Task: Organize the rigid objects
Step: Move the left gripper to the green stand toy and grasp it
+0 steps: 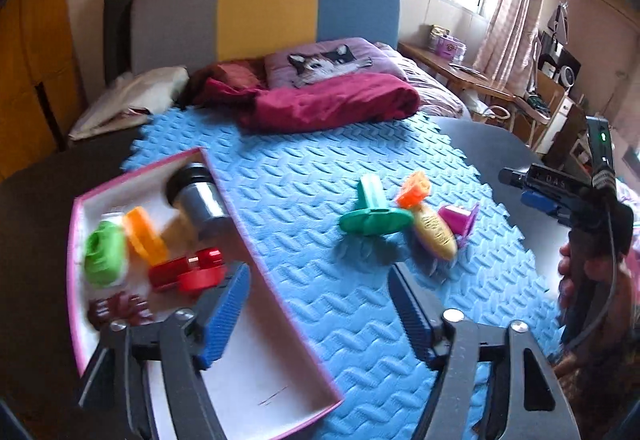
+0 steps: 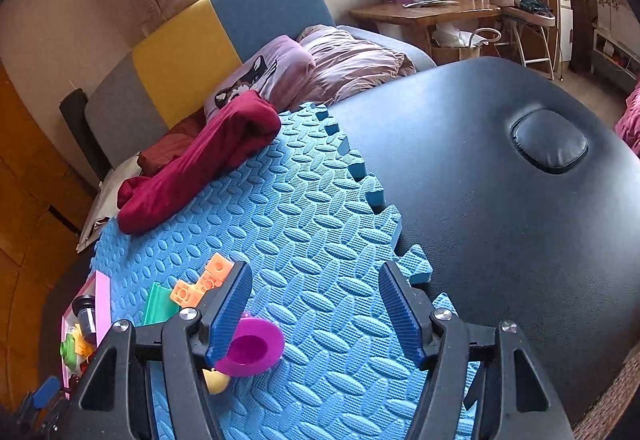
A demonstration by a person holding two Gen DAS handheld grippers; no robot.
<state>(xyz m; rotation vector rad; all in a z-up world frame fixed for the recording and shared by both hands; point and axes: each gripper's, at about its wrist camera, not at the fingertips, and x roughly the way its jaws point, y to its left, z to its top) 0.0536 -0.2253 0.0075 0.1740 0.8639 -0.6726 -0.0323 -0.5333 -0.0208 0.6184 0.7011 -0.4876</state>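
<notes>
A pink-rimmed white box (image 1: 140, 173) lies at the left on the blue foam mat (image 1: 320, 175). It holds a silver cylinder (image 1: 200, 199) and green (image 1: 105, 260), orange (image 1: 144, 236) and red (image 1: 188, 272) toys. On the mat lie a green flanged piece (image 1: 374, 211), an orange block (image 1: 414, 189), a yellow toy (image 1: 434, 236) and a magenta cup (image 1: 458, 220). My left gripper (image 1: 320, 320) is open and empty, straddling the box's right rim. My right gripper (image 2: 316, 316) is open over the mat, and the magenta cup (image 2: 252, 348) sits just under its left finger (image 2: 228, 312).
A dark red cloth (image 2: 200, 159) lies at the far edge of the mat. The mat rests on a black padded table (image 2: 500, 220) that extends to the right. Behind are a bed with pillows (image 1: 320, 59) and a wooden desk (image 2: 424, 11).
</notes>
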